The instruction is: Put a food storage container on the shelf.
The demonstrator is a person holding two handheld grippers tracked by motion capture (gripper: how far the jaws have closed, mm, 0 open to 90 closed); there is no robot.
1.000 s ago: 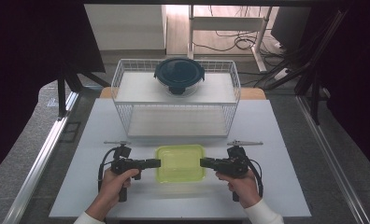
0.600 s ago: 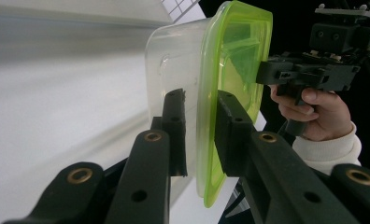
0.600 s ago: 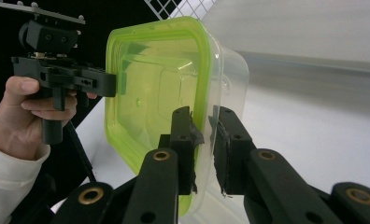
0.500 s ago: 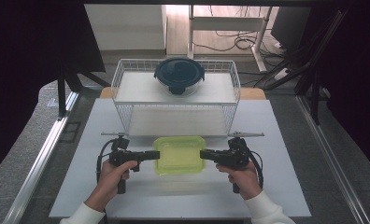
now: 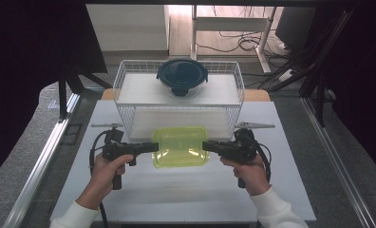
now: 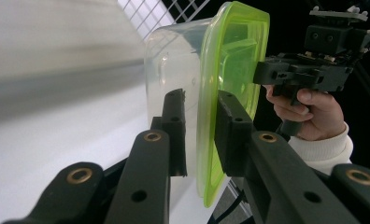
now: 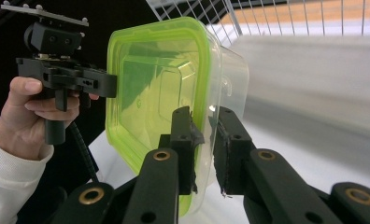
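Note:
A clear plastic container with a lime-green lid hangs above the white table, held from both sides. My left gripper is shut on its left rim, and my right gripper is shut on its right rim. In the left gripper view the black jaws pinch the green lid edge, with the other hand and gripper beyond. In the right gripper view the jaws clamp the rim of the same container. A round dark-blue lidded bowl sits on top of the wire basket.
The white wire basket stands just behind the held container, its front wall close to it. Metal rails run along the table's left and right sides. Cables and a stand lie on the floor beyond.
Both grippers have risen together, lifting the green-lidded container off the table; it now sits farther up in the high view, closer to the basket's front.

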